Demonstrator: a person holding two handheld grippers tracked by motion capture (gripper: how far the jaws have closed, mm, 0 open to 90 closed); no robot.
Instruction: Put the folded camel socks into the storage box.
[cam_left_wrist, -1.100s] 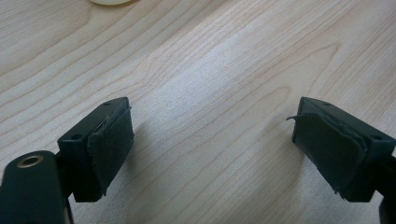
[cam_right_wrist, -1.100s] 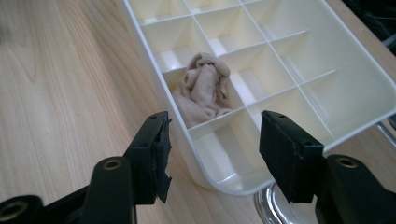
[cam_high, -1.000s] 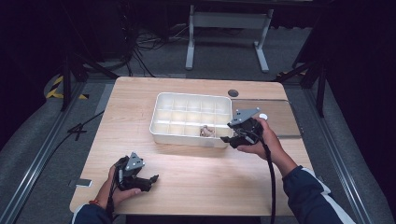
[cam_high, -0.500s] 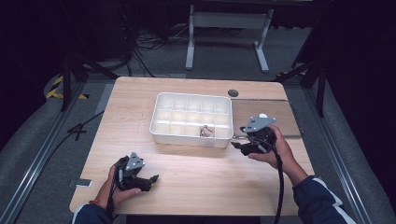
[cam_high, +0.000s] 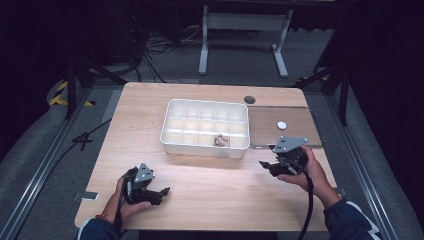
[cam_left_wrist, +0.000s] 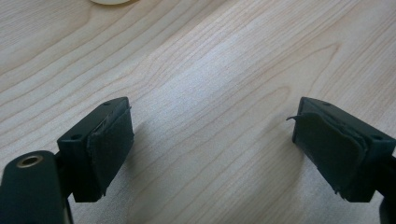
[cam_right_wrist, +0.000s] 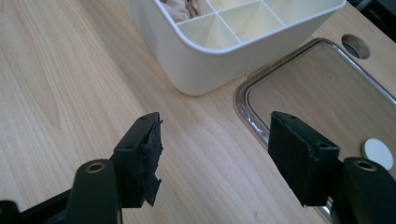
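My right gripper (cam_high: 267, 167) hangs wide and empty beside the tray (cam_high: 205, 148); left gripper (cam_high: 159, 192) rests wide on the desk (cam_high: 225, 185). Next I likely need another piece.

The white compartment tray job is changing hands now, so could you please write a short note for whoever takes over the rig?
Left gripper: open, nothing between its jaws, low over the wooden table at the near left.
Right gripper: jaws have just been opening, nothing between them; it sits to the right of the white tray's near right corner, by the clear lid.
Things: a small tan object lies in a front-row compartment of the tray. A white disc rests on the lid.
Done: the tan object is in the tray.
Left: the other compartments look empty; nothing else to sort lies on the table apart from the disc.
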